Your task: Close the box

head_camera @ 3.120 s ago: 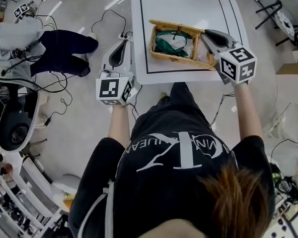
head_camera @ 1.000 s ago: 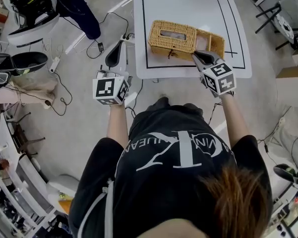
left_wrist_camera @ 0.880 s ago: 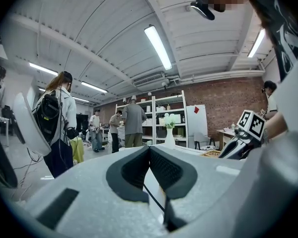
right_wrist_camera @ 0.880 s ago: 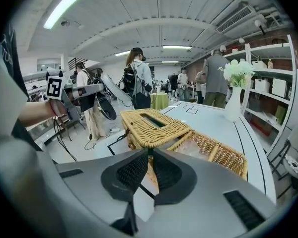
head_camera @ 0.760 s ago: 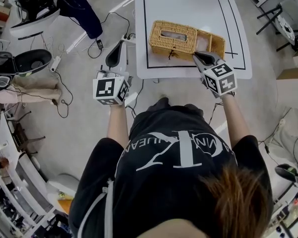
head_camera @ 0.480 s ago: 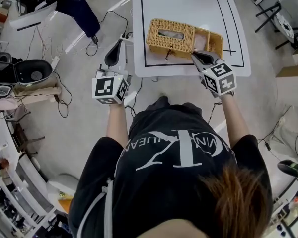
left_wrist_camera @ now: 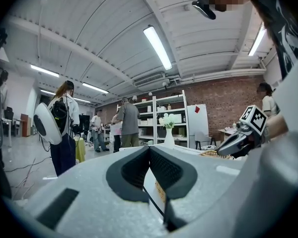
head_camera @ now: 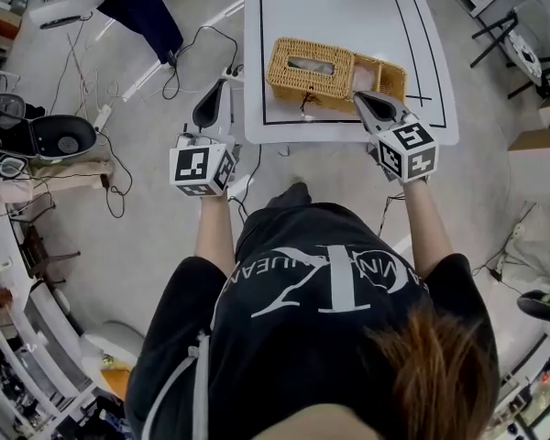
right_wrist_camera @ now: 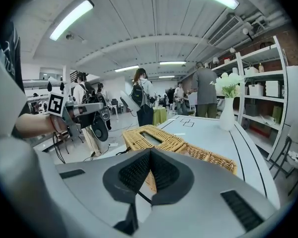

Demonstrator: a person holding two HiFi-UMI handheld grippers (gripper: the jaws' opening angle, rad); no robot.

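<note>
White counter [head_camera: 348,16] carries the wicker box [head_camera: 284,86], lid [head_camera: 335,79] lying flat, so we judge it closed. Our right gripper [head_camera: 362,99] hovers at the box's front right, jaws together, empty, seemingly done. Our left gripper [head_camera: 222,85], jaws together too, waits left of the box.

The box [head_camera: 298,82] is golden woven wicker, the table [head_camera: 339,7] white with black lines; left gripper [head_camera: 220,90] and right gripper [head_camera: 361,99] grey, patterned with black-and-white squares.
</note>
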